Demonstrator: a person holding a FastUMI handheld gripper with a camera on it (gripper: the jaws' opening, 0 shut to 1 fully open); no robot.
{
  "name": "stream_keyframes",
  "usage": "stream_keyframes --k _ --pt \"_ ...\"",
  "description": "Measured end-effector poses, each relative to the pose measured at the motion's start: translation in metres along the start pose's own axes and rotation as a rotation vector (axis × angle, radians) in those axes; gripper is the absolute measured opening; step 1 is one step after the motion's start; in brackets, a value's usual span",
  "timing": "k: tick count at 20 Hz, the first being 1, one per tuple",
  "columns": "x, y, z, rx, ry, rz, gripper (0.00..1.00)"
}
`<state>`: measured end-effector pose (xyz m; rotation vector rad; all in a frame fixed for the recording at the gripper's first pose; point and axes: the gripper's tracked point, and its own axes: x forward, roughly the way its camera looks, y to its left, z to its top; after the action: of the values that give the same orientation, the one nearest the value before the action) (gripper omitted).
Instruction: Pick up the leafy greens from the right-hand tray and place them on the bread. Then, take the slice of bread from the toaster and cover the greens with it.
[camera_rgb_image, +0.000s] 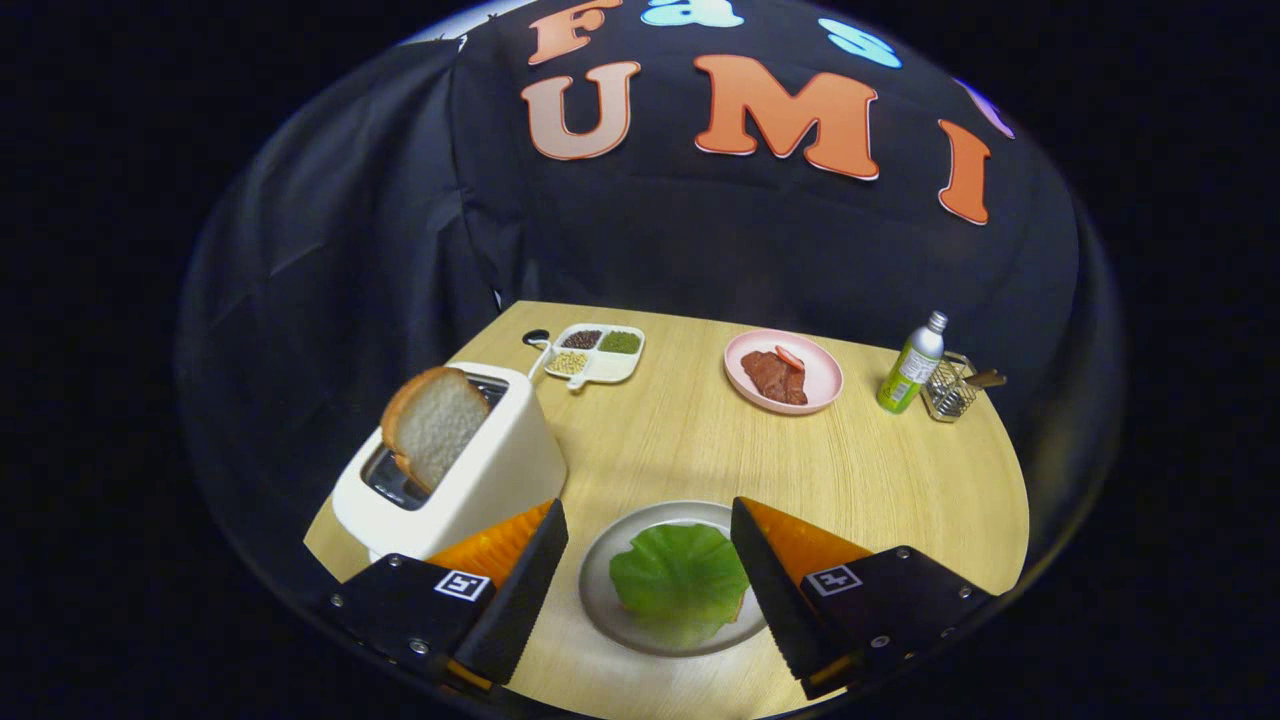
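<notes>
The leafy greens (680, 578) lie spread flat on a grey plate (600, 590), covering most of what is under them; a thin brownish edge peeks out at the leaf's right side, likely bread, though too little shows to be sure. The plate sits on the light wooden worktop (880, 490), right between the fingers of the gripper (648, 518). The fingers stand wide apart, one on each side of the plate, holding nothing, and seem to hang above the worktop rather than touch the plate.

Just left of the plate, beside the left finger, stands a white toaster (480, 480). A slice of bread (435, 422) sticks up out of its slot, tilted, with its white face turned this way and the crust along the top.

Beyond the toaster, a small white divided tray (597, 368) holds three lots of beans or grains, dark, green and pale, each in its own compartment. To its right, well apart, a pink plate (825, 380) carries reddish-brown slices of meat (775, 378) with a small red piece on top. Farther right stands a green bottle (910, 366) with a silver cap, just beside a small wire basket (950, 388).
</notes>
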<state>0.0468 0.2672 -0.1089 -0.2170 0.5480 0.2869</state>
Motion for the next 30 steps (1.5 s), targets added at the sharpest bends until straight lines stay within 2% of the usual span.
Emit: stream_keyframes --k 6,13,19,23,27,28,29,30 --pt "-0.011 0.062 0.037 -0.013 -0.037 0.073 0.98" --pt "-0.004 0.117 0.048 -0.018 -0.030 0.120 0.99" --pt "0.017 0.137 0.036 -0.024 0.020 0.118 0.98" --pt "0.035 0.140 0.022 -0.015 0.073 0.086 0.96" --pt "0.046 0.146 0.014 -0.010 0.107 0.077 0.74" --pt "0.047 0.147 0.013 -0.013 0.113 0.078 0.63" --pt "0.047 0.149 0.013 -0.013 0.119 0.079 0.58" --pt "0.048 0.149 0.012 -0.012 0.124 0.074 0.48"
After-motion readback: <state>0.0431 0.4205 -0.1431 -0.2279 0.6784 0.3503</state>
